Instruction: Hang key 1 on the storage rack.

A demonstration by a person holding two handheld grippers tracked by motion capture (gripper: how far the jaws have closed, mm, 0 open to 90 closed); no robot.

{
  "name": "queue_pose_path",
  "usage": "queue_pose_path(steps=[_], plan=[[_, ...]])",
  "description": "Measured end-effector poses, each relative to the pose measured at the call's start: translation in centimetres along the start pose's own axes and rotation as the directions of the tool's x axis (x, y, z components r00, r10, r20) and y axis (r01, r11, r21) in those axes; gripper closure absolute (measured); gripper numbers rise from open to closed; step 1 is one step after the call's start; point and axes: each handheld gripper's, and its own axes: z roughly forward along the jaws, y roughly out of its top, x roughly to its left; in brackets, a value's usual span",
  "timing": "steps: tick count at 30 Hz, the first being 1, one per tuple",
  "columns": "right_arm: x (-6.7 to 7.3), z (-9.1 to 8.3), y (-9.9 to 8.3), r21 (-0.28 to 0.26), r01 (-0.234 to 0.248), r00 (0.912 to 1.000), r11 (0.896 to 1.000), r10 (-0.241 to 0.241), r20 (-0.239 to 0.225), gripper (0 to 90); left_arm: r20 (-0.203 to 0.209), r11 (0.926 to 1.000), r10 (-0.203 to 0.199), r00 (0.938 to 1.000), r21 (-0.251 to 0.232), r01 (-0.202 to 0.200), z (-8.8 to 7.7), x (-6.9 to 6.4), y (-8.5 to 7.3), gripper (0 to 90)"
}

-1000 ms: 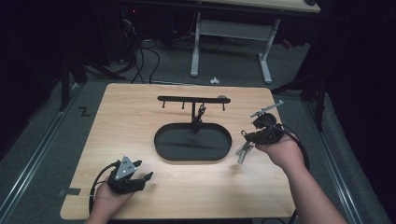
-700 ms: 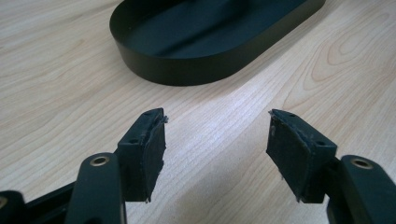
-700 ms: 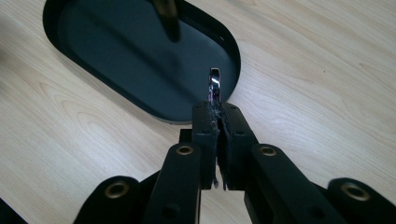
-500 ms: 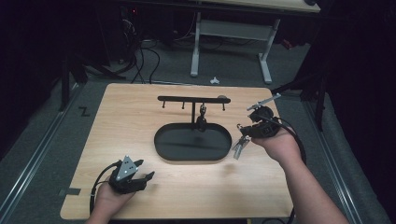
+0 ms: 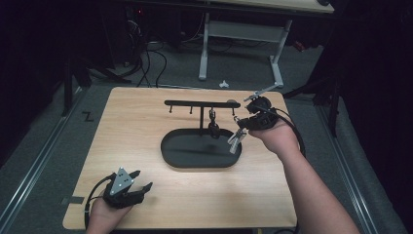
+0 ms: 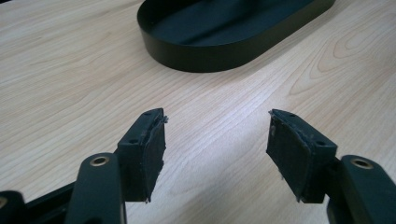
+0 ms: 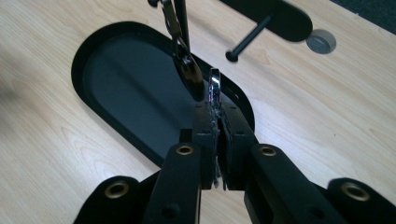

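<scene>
Grip: right gripper (image 7: 215, 122) clenched on thin shiny metal ring (image 7: 214, 87) | handling: likely light, stiff, slippery, pinch rim squarely | left gripper (image 6: 215, 140) released above wooden table (image 6: 70, 84)

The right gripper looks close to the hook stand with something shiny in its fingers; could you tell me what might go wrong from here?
1. The right gripper pinches the thin metal piece only by its edge, so it could slip into the black tray.
2. It sits right beside the hanging clip; a nudge might swing it or rock the stand.
</scene>
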Motion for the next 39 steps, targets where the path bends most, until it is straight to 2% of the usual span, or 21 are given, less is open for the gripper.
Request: queue_pose_path(steps=[5, 14, 21, 27, 32, 39], plan=[[-0.2, 0.6, 0.8, 0.004, 0.013, 0.9999, 1.0, -0.013, 0.002, 86.1, -0.013, 1.0, -0.002, 0.9999, 0.008, 0.002, -0.4, 0.1, -0.4, 37.6], [-1.2, 1.5, 1.6, 0.013, 0.004, 1.0, 1.0, -0.004, -0.002, 86.0, -0.02, 0.9998, -0.004, 0.9998, 0.019, 0.005, -0.6, 0.0, -0.8, 37.7], [-1.8, 2.2, 1.2, -0.011, 0.005, 0.9999, 1.0, -0.005, -0.016, 85.4, -0.013, 0.9996, 0.005, 0.9999, 0.026, -0.004, -0.5, -0.2, -0.7, 37.7], [-2.1, 2.8, 0.8, -0.014, 0.003, 0.9999, 1.0, -0.003, 0.01, 84.2, -0.008, 0.9996, 0.011, 0.9999, 0.027, -0.01, -0.3, -0.3, -0.5, 37.7], [-2.4, 3.0, 0.5, -0.029, -0.017, 0.9996, 0.999, 0.018, 0.023, 84.8, -0.008, 0.9996, 0.012, 0.9999, 0.024, -0.012, -0.2, -0.4, -0.5, 37.7], [-2.5, 3.4, 0.1, -0.028, -0.024, 0.9994, 0.999, 0.024, 0.024, 82.6, 0.0, 0.9995, 0.013, 0.9999, 0.029, -0.013, 0.0, -0.4, -0.3, 37.7]])
